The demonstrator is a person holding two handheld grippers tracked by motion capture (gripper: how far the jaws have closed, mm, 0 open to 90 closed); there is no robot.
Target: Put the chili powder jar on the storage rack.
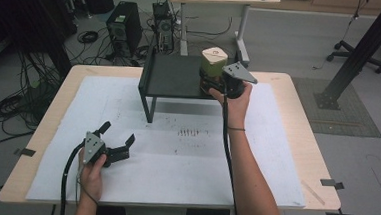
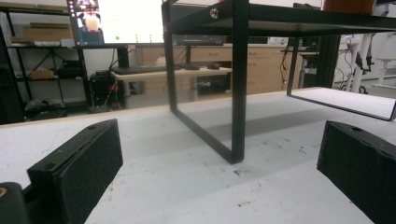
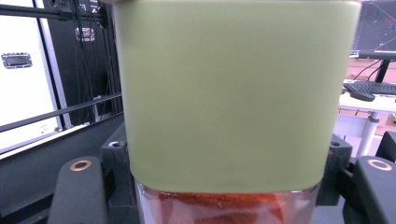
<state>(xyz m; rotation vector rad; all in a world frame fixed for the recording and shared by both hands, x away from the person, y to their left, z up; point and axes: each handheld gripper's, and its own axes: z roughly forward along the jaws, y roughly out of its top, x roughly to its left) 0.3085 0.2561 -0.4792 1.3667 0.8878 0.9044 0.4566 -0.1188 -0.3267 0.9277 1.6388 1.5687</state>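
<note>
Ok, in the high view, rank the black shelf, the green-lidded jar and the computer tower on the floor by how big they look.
1. Black shelf, clearly largest.
2. Computer tower.
3. Green-lidded jar, smallest.
The tower stands farther from the camera, so its true size against the jar is unsure.

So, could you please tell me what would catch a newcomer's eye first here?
Probably the jar with its green lid, gripped by the right gripper at the right end of the black shelf at the table's far side. Next, the left gripper, open and low over the white mat.
</note>
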